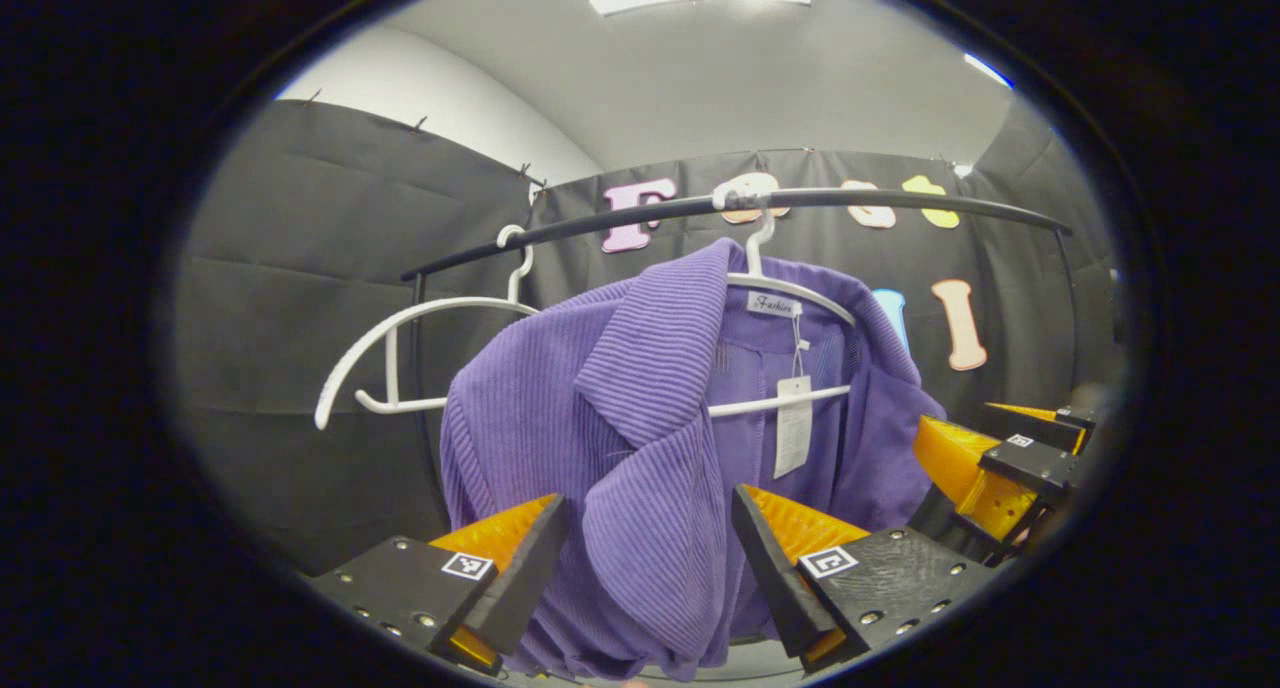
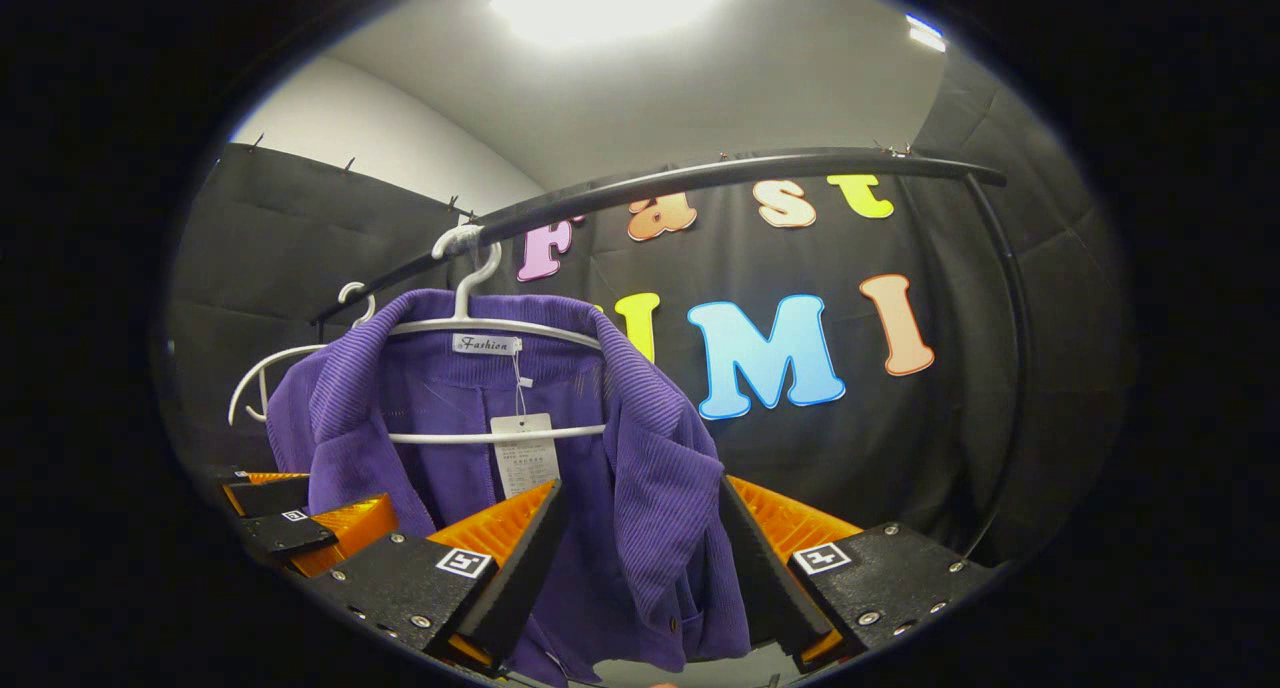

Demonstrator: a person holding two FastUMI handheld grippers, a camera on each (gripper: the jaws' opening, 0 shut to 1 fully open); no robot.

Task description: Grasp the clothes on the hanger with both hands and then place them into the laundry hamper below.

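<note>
A purple ribbed jacket (image 1: 640,408) hangs on a white hanger (image 1: 790,288) from a black rail (image 1: 860,200). A paper tag (image 1: 793,423) dangles inside its collar. My left gripper (image 1: 650,558) is open, its fingers standing either side of one front panel of the jacket. In the right gripper view the jacket (image 2: 650,468) hangs on the same hanger (image 2: 500,326), and my right gripper (image 2: 640,558) is open astride the other front panel. Each gripper also appears farther off in the other's view: the right one (image 1: 1000,468) and the left one (image 2: 300,528).
An empty white hanger (image 1: 400,348) hangs on the rail beside the jacket, also seen behind the jacket's shoulder (image 2: 255,378). The rail (image 2: 700,178) bends down into an upright post (image 2: 1015,348) at the right. Black cloth walls close the booth behind.
</note>
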